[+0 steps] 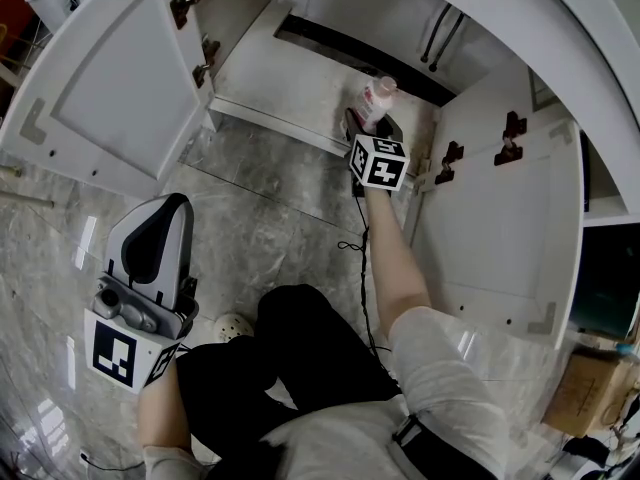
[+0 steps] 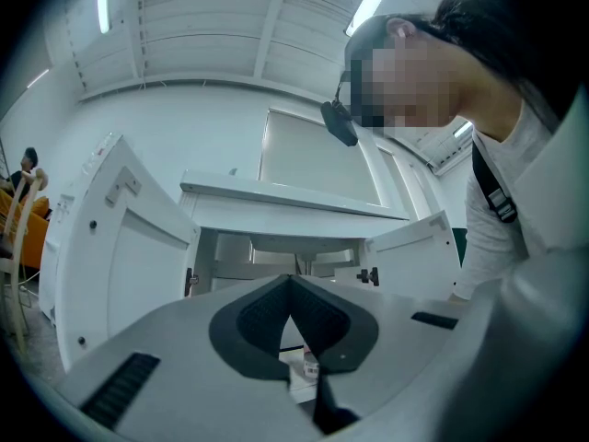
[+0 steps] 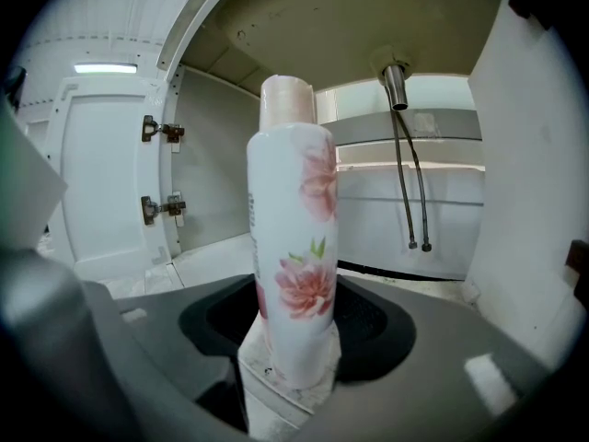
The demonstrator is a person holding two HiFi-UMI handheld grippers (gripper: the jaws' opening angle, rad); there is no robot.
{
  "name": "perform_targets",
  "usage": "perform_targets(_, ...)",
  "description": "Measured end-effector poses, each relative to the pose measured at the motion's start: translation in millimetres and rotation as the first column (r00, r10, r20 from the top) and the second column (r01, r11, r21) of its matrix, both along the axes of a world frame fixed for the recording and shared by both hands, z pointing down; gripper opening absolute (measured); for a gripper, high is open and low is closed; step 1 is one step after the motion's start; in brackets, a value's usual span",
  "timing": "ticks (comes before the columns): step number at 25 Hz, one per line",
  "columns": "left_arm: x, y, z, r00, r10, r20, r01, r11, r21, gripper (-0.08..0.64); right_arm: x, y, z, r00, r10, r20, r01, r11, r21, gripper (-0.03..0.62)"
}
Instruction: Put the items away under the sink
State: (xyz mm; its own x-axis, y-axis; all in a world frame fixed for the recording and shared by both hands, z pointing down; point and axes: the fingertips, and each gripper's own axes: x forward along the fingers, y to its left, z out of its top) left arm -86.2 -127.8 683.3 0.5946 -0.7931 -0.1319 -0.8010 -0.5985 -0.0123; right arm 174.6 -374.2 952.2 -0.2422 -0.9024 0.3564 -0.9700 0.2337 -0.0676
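Observation:
A tall white bottle with pink flowers (image 3: 293, 247) stands upright between the jaws of my right gripper (image 3: 294, 339), which is shut on its lower part. In the head view the bottle (image 1: 379, 96) and right gripper (image 1: 372, 126) are at the front right of the open cabinet floor (image 1: 290, 73) under the sink. My left gripper (image 1: 172, 206) hangs back over the marble floor, near the person's knee, shut and holding nothing. In the left gripper view its jaws (image 2: 291, 288) meet, and the distant bottle (image 2: 308, 366) shows small below them.
Both cabinet doors stand wide open, the left door (image 1: 110, 78) and the right door (image 1: 510, 238). Two thin hoses (image 3: 411, 178) and a drain pipe (image 3: 396, 86) hang at the cabinet's back. A cardboard box (image 1: 590, 388) sits at the far right.

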Motion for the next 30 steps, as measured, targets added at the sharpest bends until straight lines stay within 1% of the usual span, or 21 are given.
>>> perform_targets(2, 1, 1, -1, 1.000, 0.000, 0.000, 0.000, 1.000, 0.002, 0.006, 0, 1, -3, 1.000, -0.002, -0.002, 0.002, 1.000, 0.003, 0.255)
perform_targets(6, 4, 2, -2, 1.000, 0.004, 0.008, -0.004, 1.000, 0.006, 0.006, 2, 6, -13, 1.000, 0.002, 0.023, -0.002, 1.000, 0.027, 0.255)
perform_targets(11, 8, 2, 0, 1.000, 0.013, 0.015, -0.013, 1.000, 0.005, 0.006, 8, 27, -28, 0.998, 0.013, 0.063, -0.017, 0.998, 0.067, 0.255)
perform_targets(14, 10, 1, 0, 1.000, 0.013, 0.015, -0.014, 1.000, 0.006, 0.006, 7, 40, -39, 0.998, -0.004, 0.064, -0.002, 0.995, 0.100, 0.244)
perform_targets(18, 13, -2, -1, 1.000, 0.013, 0.012, -0.013, 1.000, 0.007, 0.006, 1, 57, -54, 0.998, -0.041, 0.056, 0.033, 0.990, 0.140, 0.177)
perform_targets(21, 14, -4, -1, 1.000, 0.010, 0.012, -0.011, 1.000, 0.009, 0.006, -5, 68, -65, 0.995, -0.067, 0.069, 0.055, 0.984, 0.170, 0.087)
perform_targets(23, 14, -5, -2, 1.000, 0.013, 0.006, -0.013, 1.000, 0.012, 0.006, -11, 75, -72, 0.992, -0.084, 0.091, 0.065, 0.980, 0.189, 0.011)
perform_targets(25, 14, -5, -3, 1.000, 0.018, -0.004, -0.017, 1.000, 0.015, 0.006, -17, 81, -78, 0.989, -0.099, 0.106, 0.076, 0.975, 0.208, 0.011)
perform_targets(30, 4, -6, 2, 1.000, -0.002, 0.003, 0.002, 1.000, 0.012, 0.006, -37, 94, -93, 0.984, -0.132, 0.121, 0.099, 0.964, 0.246, 0.009)
